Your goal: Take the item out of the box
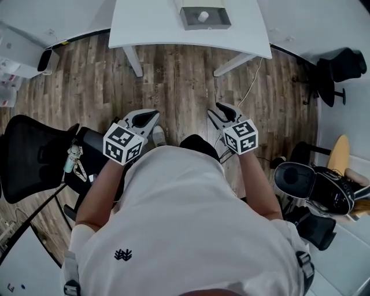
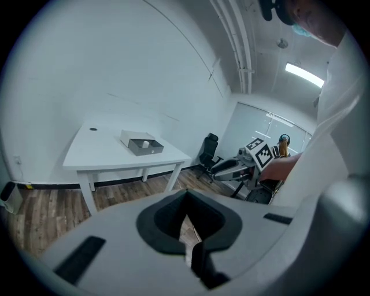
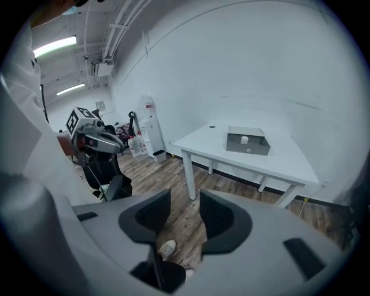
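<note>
Box (image 1: 219, 25): shallow grey rectangle, open-topped, on smooth white surface (image 1: 150, 26)
Item (image 1: 203, 15): small white rounded piece inside
Left tool (image 2: 186, 195): pressed together, empty
Right tool (image 3: 185, 196): spread, empty

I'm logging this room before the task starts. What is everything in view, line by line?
table: one, white, at the top of the head view
box: one, grey, open, on the table
item: one, small, white, inside the box
office chairs: two, black, one at left, the other at far right
floor: brown wood planks
shirt: one, white, on the person
left gripper: one, grey, jaws together, empty
right gripper: one, grey, jaws apart, empty
</note>
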`<state>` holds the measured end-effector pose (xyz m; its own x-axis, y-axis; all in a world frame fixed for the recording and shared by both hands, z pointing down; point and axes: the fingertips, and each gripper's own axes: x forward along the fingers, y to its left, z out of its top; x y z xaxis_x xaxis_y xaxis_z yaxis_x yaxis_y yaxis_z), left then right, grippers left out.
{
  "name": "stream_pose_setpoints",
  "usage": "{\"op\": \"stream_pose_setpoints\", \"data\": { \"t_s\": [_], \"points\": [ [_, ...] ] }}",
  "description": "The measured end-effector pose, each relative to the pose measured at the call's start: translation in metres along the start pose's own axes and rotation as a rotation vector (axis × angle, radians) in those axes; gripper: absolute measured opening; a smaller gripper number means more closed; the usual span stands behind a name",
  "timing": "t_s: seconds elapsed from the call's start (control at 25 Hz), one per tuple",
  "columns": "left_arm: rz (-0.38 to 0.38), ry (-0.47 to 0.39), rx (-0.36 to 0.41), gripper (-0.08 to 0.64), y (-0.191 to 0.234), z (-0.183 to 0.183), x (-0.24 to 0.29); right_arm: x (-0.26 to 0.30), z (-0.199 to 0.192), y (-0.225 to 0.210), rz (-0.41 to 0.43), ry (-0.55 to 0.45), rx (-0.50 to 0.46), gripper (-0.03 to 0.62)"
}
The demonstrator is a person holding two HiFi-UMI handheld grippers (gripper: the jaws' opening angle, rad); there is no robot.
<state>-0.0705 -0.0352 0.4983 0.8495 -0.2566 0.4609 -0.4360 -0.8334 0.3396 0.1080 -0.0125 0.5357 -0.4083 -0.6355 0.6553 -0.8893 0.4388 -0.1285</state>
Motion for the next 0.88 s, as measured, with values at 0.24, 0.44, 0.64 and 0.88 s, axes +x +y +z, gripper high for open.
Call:
{"op": "stream_pose_setpoints", "data": {
  "t_s": [0.24,0.44,0.64,0.88],
  "points": [
    [0.039,-0.039,-0.026,0.006,0.023,0.006,-0.010,0.034,0.034,-0.031,-0.001,0.005,-0.019,0.161],
    [0.092,-0.051,-0.044,0.006,0.045,0.011,-0.011,0.069,0.065,-0.070,-0.001,-0.002,-0.048,0.161],
    [0.158,-0.063,-0.054,0.006,0.066,0.025,-0.010,0.105,0.096,-0.115,0.003,-0.016,-0.041,0.161],
    [0.257,-0.086,-0.070,0.006,0.089,0.057,0.008,0.148,0.139,-0.172,0.028,-0.030,-0.085,0.164]
  ]
}}
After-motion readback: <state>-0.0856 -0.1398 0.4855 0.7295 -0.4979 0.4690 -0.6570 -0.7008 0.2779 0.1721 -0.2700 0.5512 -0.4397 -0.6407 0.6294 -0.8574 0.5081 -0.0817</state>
